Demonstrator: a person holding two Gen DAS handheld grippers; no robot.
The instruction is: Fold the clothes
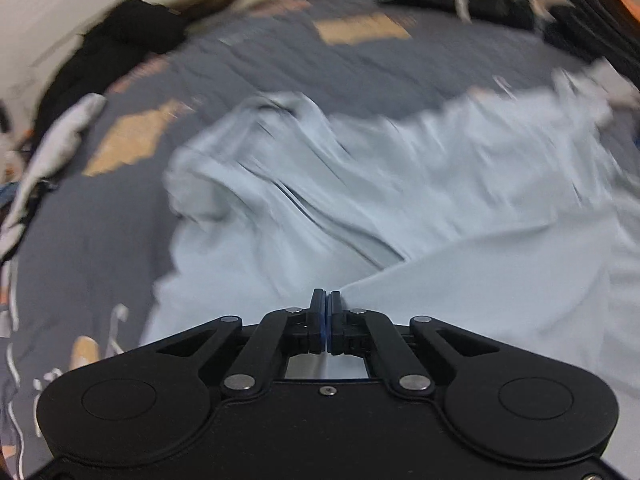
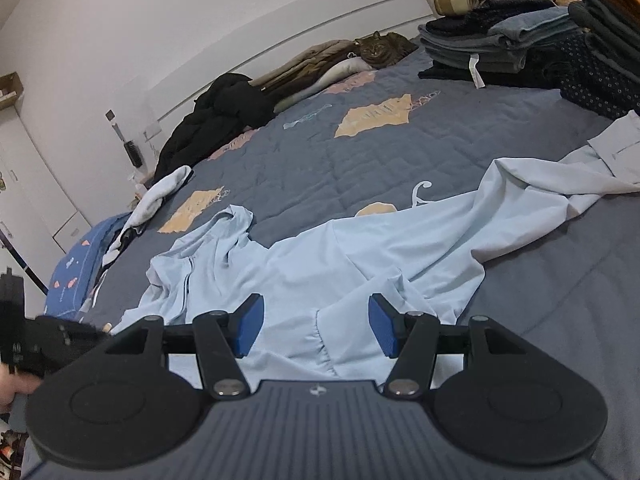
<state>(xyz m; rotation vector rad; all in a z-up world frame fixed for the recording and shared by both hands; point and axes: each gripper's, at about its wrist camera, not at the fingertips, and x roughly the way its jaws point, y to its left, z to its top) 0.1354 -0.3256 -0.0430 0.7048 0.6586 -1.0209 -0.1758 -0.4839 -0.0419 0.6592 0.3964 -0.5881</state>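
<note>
1. Lying crumpled across a grey-blue quilted bedspread (image 2: 400,160) is a pale blue garment (image 2: 320,264), spread from lower left toward the right edge, with its sleeves bunched at both ends.
2. The left gripper (image 1: 328,300) is seen clenched, its black fingers pressed together on a taut fold of the pale blue garment (image 1: 400,184); the left wrist view is blurred.
3. The right gripper (image 2: 316,326) is held over the near part of the garment with its blue pads (image 2: 250,326) well apart; nothing is grasped between them.
4. Folded clothes (image 2: 500,44) are stacked at the far right corner of the bed.
5. A tabby cat (image 2: 380,50) is seen by the headboard, beside a black jacket (image 2: 216,120).
6. A pale towel (image 2: 156,196) is draped at the left edge of the bed.
</note>
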